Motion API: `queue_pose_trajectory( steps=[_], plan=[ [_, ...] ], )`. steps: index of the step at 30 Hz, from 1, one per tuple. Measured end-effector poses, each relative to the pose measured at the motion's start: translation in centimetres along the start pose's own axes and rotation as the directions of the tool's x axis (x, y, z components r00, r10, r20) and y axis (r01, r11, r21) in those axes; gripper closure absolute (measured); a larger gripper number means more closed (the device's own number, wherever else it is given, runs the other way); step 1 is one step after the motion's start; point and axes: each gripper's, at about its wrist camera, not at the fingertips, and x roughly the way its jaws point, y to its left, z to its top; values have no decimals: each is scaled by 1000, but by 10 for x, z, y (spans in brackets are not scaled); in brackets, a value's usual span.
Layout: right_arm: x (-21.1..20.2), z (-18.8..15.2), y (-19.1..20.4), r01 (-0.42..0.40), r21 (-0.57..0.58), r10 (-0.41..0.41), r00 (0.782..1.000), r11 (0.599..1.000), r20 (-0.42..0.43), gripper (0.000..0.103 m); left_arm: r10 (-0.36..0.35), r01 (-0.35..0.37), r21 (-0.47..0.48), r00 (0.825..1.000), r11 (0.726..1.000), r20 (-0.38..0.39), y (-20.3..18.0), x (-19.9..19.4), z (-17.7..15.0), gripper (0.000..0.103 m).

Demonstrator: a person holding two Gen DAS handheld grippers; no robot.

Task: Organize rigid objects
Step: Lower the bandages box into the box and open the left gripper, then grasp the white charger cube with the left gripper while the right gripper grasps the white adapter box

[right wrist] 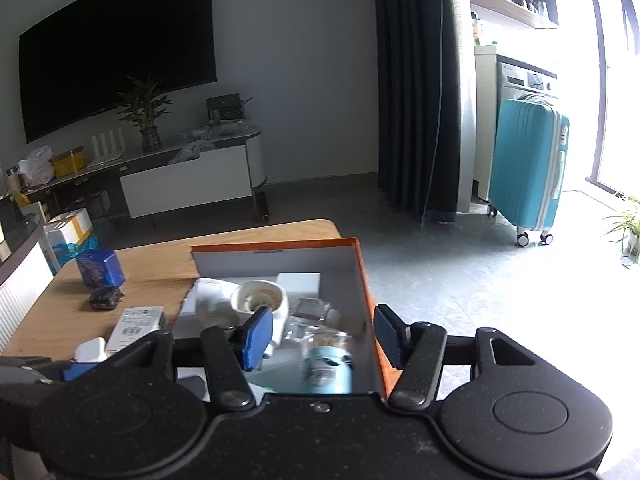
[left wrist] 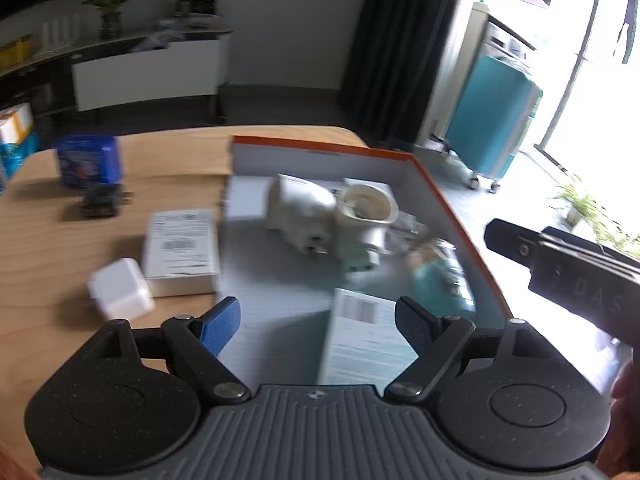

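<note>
An orange-rimmed open box [left wrist: 452,204] [right wrist: 366,280] sits on the wooden table [left wrist: 48,248] [right wrist: 160,268]. Inside lie a white mug [left wrist: 366,204] [right wrist: 260,298], a white adapter [left wrist: 300,208], a teal-labelled jar [left wrist: 440,276] [right wrist: 328,360] and a pale carton [left wrist: 364,340]. My left gripper [left wrist: 318,324] is open and empty above the box's near end. My right gripper [right wrist: 322,338] is open and empty above the jar; its black body shows in the left wrist view [left wrist: 560,268]. Left of the box lie a white labelled box [left wrist: 180,252] [right wrist: 136,326] and a small white cube [left wrist: 120,288] [right wrist: 90,350].
A blue tin [left wrist: 90,160] [right wrist: 100,266] and a small black object [left wrist: 100,202] [right wrist: 105,298] stand at the table's far left. Beyond the table are a TV cabinet [right wrist: 188,184], a dark curtain [right wrist: 416,80] and a teal suitcase [right wrist: 528,168] on the floor.
</note>
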Motion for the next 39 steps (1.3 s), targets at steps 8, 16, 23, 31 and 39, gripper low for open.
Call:
queue_pose_trajectory(
  steps=[8, 16, 23, 31, 39],
  plan=[
    [1, 1, 32, -68, -44, 67, 998, 997, -15, 33, 65, -64, -55, 998, 996, 14, 33, -19, 0, 17],
    [5, 3, 60, -122, -76, 119, 992, 990, -35, 33, 133, -129, -121, 991, 984, 23, 69, -31, -5, 17],
    [9, 1, 78, -165, -106, 159, 986, 981, -58, 33, 177, -173, -166, 984, 971, 6, 92, -31, -11, 16],
    [14, -5, 86, -190, -117, 182, 980, 975, -80, 33, 202, -202, -182, 979, 962, -18, 105, -19, -17, 9],
    [19, -8, 87, -204, -113, 193, 976, 972, -95, 33, 256, -254, -148, 967, 956, -7, 110, 8, -13, 7]
  ],
)
